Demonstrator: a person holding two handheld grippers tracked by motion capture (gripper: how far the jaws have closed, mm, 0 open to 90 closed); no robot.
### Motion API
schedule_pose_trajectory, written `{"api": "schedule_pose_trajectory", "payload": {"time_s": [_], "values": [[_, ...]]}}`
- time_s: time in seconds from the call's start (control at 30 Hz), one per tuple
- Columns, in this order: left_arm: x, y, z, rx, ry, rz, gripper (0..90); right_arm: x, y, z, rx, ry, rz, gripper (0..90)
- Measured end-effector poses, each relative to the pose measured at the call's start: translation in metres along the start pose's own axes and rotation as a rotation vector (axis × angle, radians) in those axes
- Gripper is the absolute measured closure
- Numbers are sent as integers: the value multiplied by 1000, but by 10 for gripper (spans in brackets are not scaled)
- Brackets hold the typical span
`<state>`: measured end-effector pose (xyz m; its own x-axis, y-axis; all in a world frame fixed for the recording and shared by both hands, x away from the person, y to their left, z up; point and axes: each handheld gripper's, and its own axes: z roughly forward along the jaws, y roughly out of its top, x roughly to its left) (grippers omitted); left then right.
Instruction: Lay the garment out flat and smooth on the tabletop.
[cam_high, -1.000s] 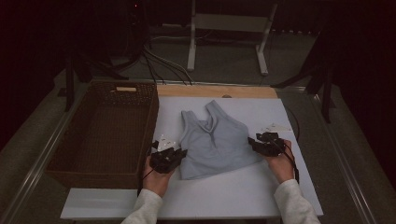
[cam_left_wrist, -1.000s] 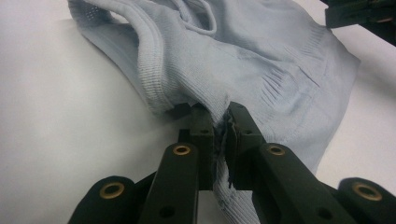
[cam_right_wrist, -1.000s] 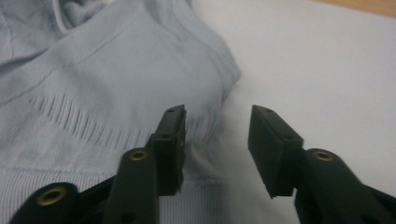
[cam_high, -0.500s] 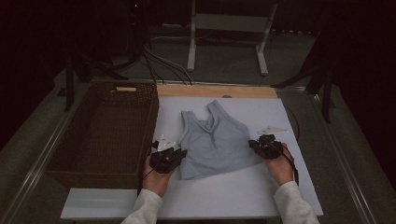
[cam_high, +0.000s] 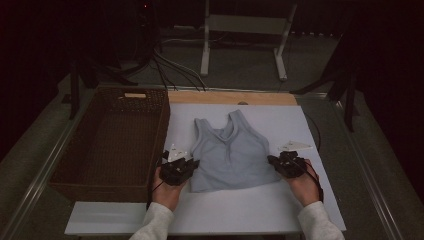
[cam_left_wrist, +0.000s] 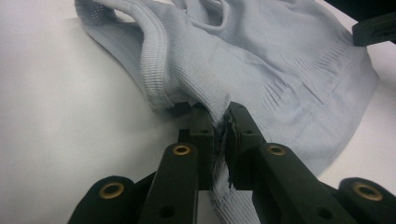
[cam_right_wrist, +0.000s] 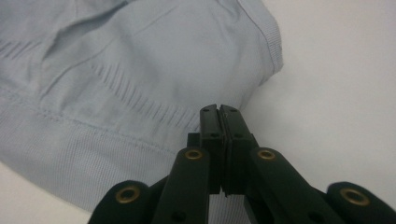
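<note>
Pale blue fabric: a ribbed knit tank top is lying flat on the white desk, hem toward the person, straps pointing to the far edge.
Left tool: it is sitting at the top's lower left corner, just beside the basket; in the left gripper view its jaws are clenching a fold of the hem, with cloth bunching up between the pads.
Right tool: it is sitting at the top's lower right side; in the right gripper view its jaws are standing pressed together at the edge of the tank top. They have just been closing. Whether any cloth is being caught between the pads I cannot tell, since the tips are covering the spot.
Hands: the left hand and the right hand are coming in from the near edge in light sleeves, each one gripping its tool.
Grey plates: a three-cornered plate is showing on top of each tool, pale against the black bodies.
Basket: a dark woven wicker basket is standing on the left, its long side touching the desk's left edge, well apart from the right tool.
Wood strip: a light wooden board is running along the far edge of the desk.
Floor beyond: cables and a white metal stand are lying in the dark behind the desk.
</note>
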<state>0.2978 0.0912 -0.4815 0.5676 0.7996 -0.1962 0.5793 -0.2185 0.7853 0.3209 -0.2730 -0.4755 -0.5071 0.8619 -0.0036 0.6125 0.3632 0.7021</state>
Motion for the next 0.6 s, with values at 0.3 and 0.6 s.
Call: {"api": "schedule_pose_trajectory", "payload": {"time_s": [0.3,0.6], "values": [[-2,-2,2,10,-4,4,829,-4,2,6,-2,-62,1,896],[-9,-6,5,32,-17,22,827,-13,1,16,3,-108,22,896]]}}
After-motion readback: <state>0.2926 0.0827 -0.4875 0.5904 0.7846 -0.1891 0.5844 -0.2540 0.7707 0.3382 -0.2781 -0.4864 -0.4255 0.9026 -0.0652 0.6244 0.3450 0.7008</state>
